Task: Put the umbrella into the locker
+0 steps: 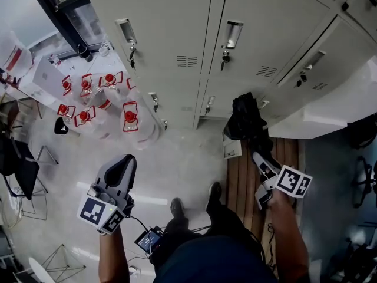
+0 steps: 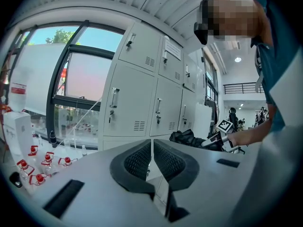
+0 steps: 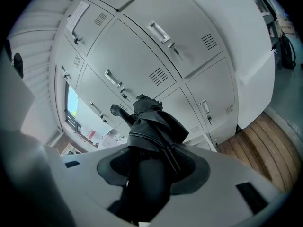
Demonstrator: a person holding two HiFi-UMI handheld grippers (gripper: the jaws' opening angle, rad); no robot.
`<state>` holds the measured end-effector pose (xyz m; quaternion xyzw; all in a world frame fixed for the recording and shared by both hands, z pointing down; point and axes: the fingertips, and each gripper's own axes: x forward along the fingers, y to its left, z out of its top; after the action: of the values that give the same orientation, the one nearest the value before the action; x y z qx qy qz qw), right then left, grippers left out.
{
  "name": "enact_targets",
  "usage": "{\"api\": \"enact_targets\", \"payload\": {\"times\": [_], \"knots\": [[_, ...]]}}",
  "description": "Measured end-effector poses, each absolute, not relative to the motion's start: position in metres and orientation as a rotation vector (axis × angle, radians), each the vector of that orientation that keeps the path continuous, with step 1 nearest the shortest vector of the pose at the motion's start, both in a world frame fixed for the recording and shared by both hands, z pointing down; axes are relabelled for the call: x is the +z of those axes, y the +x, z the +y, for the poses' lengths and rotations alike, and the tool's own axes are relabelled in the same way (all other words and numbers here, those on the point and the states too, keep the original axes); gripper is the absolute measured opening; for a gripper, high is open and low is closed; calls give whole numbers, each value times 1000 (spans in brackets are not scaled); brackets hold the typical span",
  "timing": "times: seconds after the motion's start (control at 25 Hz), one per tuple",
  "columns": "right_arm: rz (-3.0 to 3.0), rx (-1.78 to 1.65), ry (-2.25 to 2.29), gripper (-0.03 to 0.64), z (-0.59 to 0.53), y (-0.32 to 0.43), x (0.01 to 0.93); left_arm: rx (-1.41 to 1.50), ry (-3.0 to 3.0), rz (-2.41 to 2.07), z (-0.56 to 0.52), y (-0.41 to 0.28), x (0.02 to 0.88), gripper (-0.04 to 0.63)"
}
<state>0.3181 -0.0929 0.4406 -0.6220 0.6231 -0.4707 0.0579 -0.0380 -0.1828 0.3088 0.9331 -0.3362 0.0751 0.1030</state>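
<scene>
A black folded umbrella (image 1: 245, 121) (image 3: 152, 124) sticks out forward from my right gripper (image 1: 255, 150) (image 3: 154, 167), whose jaws are shut on its lower part. It is held in front of the white lockers (image 1: 171, 40) (image 3: 142, 56), above a wooden platform. The locker doors in view are closed, with handles and keys. My left gripper (image 1: 123, 165) (image 2: 152, 157) hangs at the lower left over the floor, shut, with nothing between its pads. In the left gripper view the umbrella (image 2: 186, 137) shows far right.
A wooden slatted platform (image 1: 288, 158) (image 3: 255, 145) lies at the lockers' foot on the right. A white panel (image 1: 336, 108) juts from the locker row there. Several red-capped water bottles (image 1: 97, 99) stand on the floor at left, near chairs (image 1: 17, 170). The person's feet (image 1: 177, 208) are below.
</scene>
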Motion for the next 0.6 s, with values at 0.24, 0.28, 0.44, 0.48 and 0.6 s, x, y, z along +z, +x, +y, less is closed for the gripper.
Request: {"api": "enact_targets", "payload": {"times": [0.24, 0.28, 0.44, 0.48, 0.6], "knots": [[1884, -1474, -1886, 213, -115, 322, 482, 263, 2739, -995, -191, -32, 335, 35], [1882, -1482, -1889, 212, -118, 323, 489, 269, 2736, -994, -192, -31, 340, 34], [1875, -1515, -1899, 212, -129, 325, 516, 266, 2727, -981, -196, -25, 354, 34], [1875, -1520, -1904, 212, -132, 326, 523, 272, 2725, -982, -197, -24, 358, 34], [1874, -1538, -1919, 213, -140, 327, 545, 264, 2717, -969, -201, -21, 371, 34]]}}
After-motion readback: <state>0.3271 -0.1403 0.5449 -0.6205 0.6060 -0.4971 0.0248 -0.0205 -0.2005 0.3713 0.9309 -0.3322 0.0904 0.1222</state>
